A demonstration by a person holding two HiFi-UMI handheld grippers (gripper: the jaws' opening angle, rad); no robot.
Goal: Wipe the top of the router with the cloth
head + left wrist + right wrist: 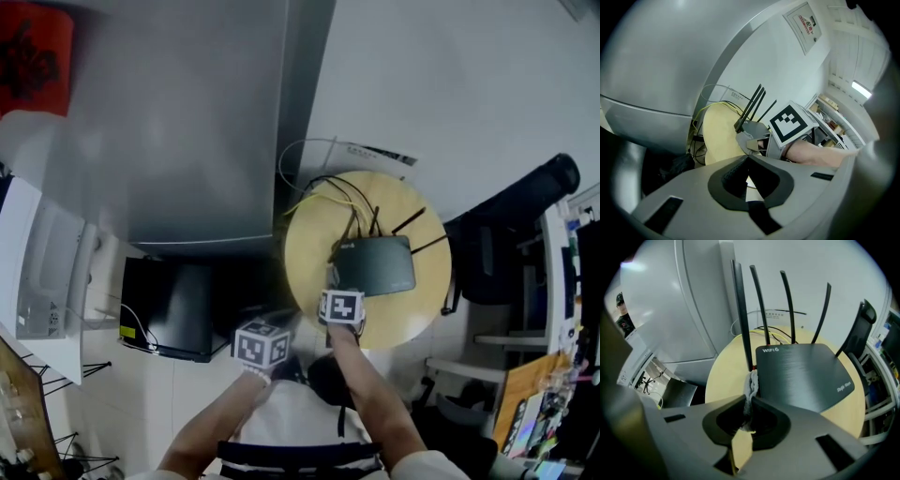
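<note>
A black router (375, 265) with several upright antennas lies on a round wooden table (309, 234). My right gripper (751, 399) is shut on a grey cloth (752, 386), pinched upright between its jaws at the router's (801, 376) near left corner. The head view shows that gripper (335, 284) at the router's left front edge. My left gripper (748, 158) is shut with nothing in it, held back off the table's front left edge (265, 339). Its view shows the right gripper's marker cube (790, 123), the cloth (745, 140) and the router (757, 127) ahead.
A tall grey cabinet (206, 122) stands left of the table. Cables (328, 192) trail behind the router. A black office chair (511, 225) is at the right, with shelves (562, 281) beyond it. A black box (173, 309) sits on the floor at the left.
</note>
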